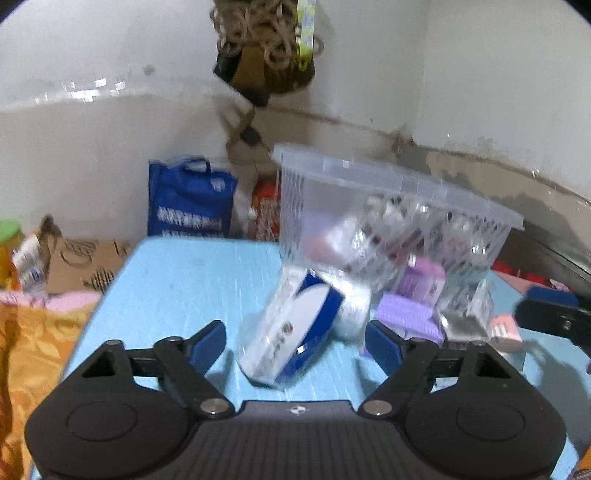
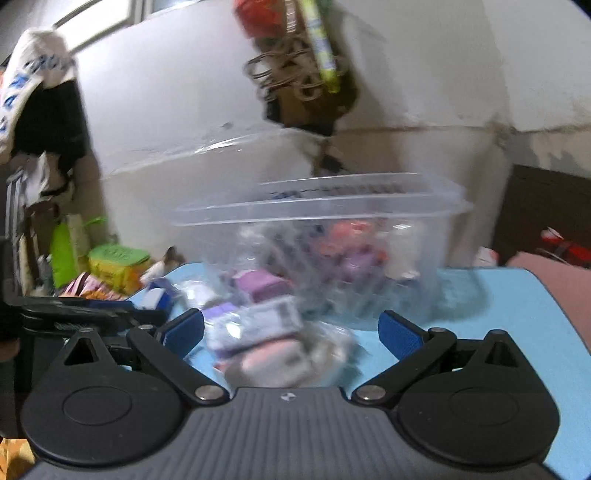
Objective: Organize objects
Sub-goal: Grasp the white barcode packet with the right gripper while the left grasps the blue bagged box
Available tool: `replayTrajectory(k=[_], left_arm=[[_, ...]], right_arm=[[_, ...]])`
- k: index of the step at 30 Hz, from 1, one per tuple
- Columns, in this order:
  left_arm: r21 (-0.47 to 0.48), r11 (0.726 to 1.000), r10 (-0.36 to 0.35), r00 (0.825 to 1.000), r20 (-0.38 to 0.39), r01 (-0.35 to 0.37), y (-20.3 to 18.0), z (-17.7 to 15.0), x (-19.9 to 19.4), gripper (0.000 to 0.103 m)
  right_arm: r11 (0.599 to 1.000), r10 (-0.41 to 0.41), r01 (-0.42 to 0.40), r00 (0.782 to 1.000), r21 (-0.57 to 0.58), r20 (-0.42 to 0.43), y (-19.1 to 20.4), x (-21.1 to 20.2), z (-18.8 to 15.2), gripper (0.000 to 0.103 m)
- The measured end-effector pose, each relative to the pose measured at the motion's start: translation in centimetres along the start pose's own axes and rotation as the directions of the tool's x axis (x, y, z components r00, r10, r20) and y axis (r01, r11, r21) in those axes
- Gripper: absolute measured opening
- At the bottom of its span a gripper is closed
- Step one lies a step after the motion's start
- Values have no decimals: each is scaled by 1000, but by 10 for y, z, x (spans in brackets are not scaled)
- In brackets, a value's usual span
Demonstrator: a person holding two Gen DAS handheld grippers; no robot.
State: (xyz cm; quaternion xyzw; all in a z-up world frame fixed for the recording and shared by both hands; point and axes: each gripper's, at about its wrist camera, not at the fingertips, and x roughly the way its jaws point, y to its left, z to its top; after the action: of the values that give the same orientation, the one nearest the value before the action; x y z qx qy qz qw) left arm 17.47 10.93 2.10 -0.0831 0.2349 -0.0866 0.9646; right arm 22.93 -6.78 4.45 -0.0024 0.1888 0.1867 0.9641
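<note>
The setting is a lived-in room of a home. Ahead of the fingers, a stained white wall (image 1: 92, 147) meets a second wall at a corner, where a tangle of cords (image 1: 258, 33) hangs. A blue shopping bag (image 1: 188, 201) and a cardboard box (image 1: 85, 262) stand left of the fingers, beyond a light-blue mat (image 1: 177, 284). Clothes (image 2: 33, 96) hang far left of the fingers.
</note>
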Motion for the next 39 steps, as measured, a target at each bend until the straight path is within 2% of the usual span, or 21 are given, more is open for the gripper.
replayTrajectory(k=[3, 5, 8, 10, 11, 14, 18, 23, 29, 31, 35, 39], left_arm=[[14, 1000, -15, 999, -37, 15, 0, 2, 4, 80], [12, 1000, -6, 999, -48, 7, -1, -1, 4, 70], [13, 1000, -6, 995, -100, 7, -1, -2, 11, 61], [38, 999, 10, 994, -111, -5, -4, -2, 13, 56], [58, 998, 13, 994, -113, -6, -7, -3, 13, 47], [79, 997, 13, 998, -61, -8, -10, -6, 2, 47], [97, 995, -31, 1000, 2, 31, -20, -9, -13, 47], [148, 986, -81, 995, 50, 73, -44, -15, -20, 47], [137, 981, -149, 987, 55, 140, -53, -12, -13, 47], [114, 981, -165, 985, 49, 158, -49, -10, -7, 47], [63, 985, -162, 985, 51, 159, -42, -10, -5, 47], [61, 985, -163, 985, 63, 159, -41, -11, -7, 47]], right_arm=[[999, 30, -32, 998, -34, -57, 7, 24, 5, 96], [998, 55, -58, 996, -37, -75, 10, 31, 6, 88], [998, 48, -52, 996, -39, -77, 8, 35, 3, 86], [998, 36, -41, 995, -47, -91, 8, 38, 2, 75], [998, 45, -49, 995, -42, -93, 6, 38, 1, 68], [999, 48, -49, 998, -20, -42, 2, 25, -1, 69], [1000, 17, -17, 999, 12, 32, -11, 0, -6, 68], [995, -88, 83, 992, 63, 85, -37, -22, -13, 69], [983, -150, 139, 985, 123, 86, -60, -26, -16, 69], [981, -172, 161, 981, 107, 94, -58, -28, -17, 69], [981, -184, 176, 978, 85, 102, -52, -27, -22, 69], [980, -188, 178, 975, 87, 119, -53, -30, -27, 68]])
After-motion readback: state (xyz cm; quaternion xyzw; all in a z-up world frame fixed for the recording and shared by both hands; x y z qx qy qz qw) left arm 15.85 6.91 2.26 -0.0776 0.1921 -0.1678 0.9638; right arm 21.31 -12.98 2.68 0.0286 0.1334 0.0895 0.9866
